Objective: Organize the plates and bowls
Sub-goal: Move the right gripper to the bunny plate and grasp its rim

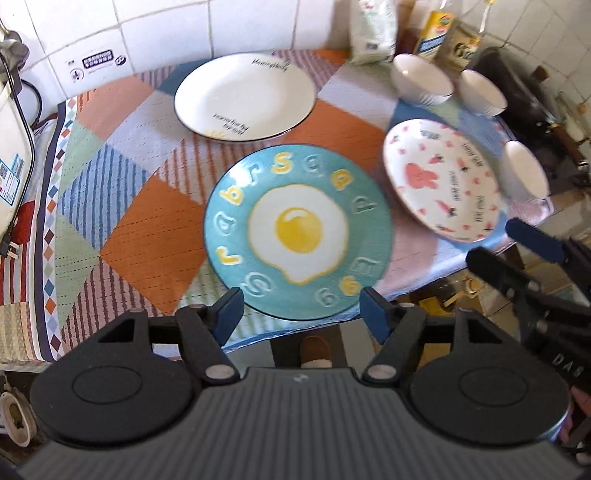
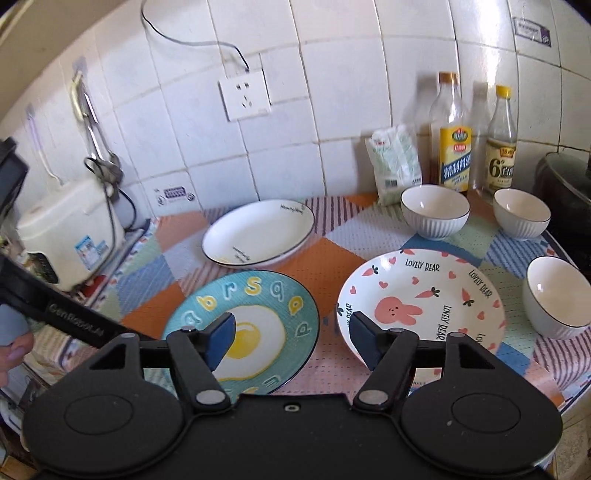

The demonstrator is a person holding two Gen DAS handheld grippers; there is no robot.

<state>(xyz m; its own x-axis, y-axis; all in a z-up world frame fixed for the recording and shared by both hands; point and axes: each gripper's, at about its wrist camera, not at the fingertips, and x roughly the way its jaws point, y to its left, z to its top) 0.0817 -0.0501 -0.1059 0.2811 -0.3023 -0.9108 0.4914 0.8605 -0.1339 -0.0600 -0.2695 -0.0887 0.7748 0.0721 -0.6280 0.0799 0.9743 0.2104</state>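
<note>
Left wrist view: left gripper [image 1: 301,310] hangs over the near edge of the bench [image 1: 147,236], which is covered in a patchwork cloth of orange, blue and striped squares; jaws stand well apart, nothing between the blue pads, no contact with anything; round teal plate with a fried-egg picture and raised letters [image 1: 295,232] lies flat just beyond the fingertips; white plate with a thin dark rim and small black lettering [image 1: 245,98] lies behind it, near the tiled wall [image 1: 166,33]; white plate with pink rabbit and carrot print [image 1: 443,177] sits to the right of the teal one, apart from it; right gripper [image 1: 502,240] enters at the right edge, also above the bench.

Right wrist view: right gripper [image 2: 291,338] jaws spread wide and empty; left pad overlaps the teal plate in the picture, right pad overlaps the rabbit plate's near rim, but contact cannot be told; three white ribbed bowls with dark rims, all upright and separate: one [image 2: 436,212] behind the rabbit plate, one [image 2: 521,214] at back right, one [image 2: 557,297] right of the rabbit plate; two glass bottles with yellow caps [image 2: 450,144] and a small white packet [image 2: 395,162] stand against the wall behind the bowls.
</note>
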